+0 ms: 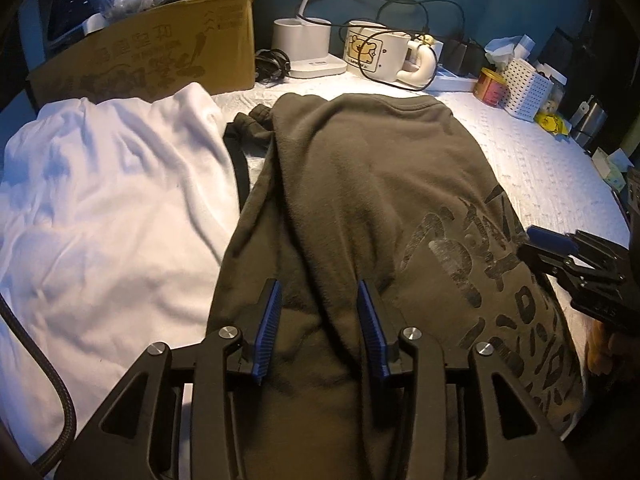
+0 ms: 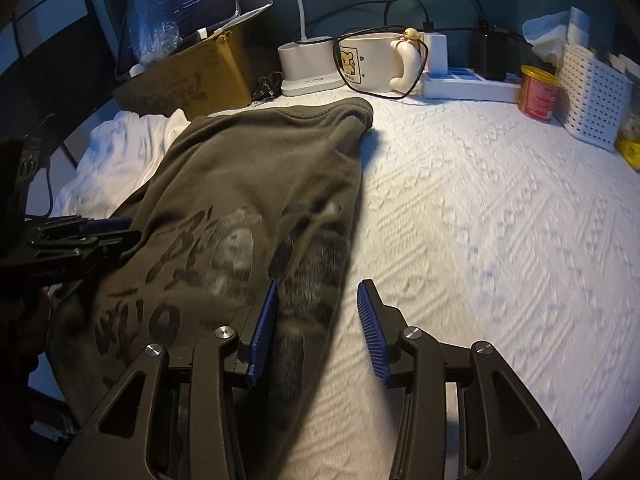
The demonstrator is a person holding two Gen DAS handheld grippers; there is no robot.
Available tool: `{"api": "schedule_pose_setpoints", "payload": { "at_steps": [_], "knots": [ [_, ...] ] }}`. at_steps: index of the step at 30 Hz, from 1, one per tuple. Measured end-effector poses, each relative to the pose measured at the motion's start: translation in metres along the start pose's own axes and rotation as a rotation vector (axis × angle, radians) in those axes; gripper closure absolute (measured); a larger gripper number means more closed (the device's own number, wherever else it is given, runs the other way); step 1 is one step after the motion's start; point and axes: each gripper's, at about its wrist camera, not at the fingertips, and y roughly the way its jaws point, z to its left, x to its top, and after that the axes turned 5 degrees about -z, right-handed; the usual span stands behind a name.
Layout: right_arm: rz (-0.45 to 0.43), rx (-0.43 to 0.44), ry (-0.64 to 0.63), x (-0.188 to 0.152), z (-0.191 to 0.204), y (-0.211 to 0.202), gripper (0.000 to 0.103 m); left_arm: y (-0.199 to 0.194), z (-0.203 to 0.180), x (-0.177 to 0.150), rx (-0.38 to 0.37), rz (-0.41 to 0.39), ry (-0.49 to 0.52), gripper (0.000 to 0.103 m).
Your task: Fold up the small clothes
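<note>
A dark olive sweatshirt (image 1: 360,184) with a black print lies lengthwise on the white textured cover (image 2: 500,220). My left gripper (image 1: 319,284) hovers over its near half, blue pads apart, with a raised crease of the cloth running between them; neither pad visibly presses it. A crumpled white garment (image 1: 112,184) lies to its left. My right gripper (image 2: 318,284) stands open over the sweatshirt's (image 2: 248,168) right edge, its left pad above the cloth and its right pad above the bare cover. Each gripper also shows at the other view's edge: right gripper (image 1: 552,248), left gripper (image 2: 104,228).
Along the far edge stand a cardboard box (image 1: 160,52), a white lamp base (image 1: 308,48), a bear mug (image 1: 372,52) tangled in black cables, a power strip (image 2: 468,84), a red can (image 2: 538,94) and a white perforated basket (image 2: 592,92). Bare cover stretches to the sweatshirt's right.
</note>
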Motion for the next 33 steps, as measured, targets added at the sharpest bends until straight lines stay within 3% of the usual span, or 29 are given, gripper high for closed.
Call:
{"api": "schedule_pose_setpoints", "payload": {
  "at_steps": [5,20,27,33],
  "knots": [
    [0.010,0.022,0.021,-0.010,0.003,-0.009,0.074,-0.008,-0.003,-0.004,0.030,-0.004,-0.009,0.062],
    [0.018,0.048,-0.002,-0.041,0.023,-0.035,0.075,-0.041,-0.021,-0.029,0.094,-0.016,0.012,0.062],
    [0.011,0.067,-0.017,-0.052,0.030,-0.047,0.088,-0.053,-0.026,-0.047,0.109,0.000,0.002,0.058],
    [0.011,0.077,-0.013,-0.056,0.033,-0.053,0.088,-0.071,-0.042,-0.045,0.077,-0.053,0.028,0.058]
  ]
}}
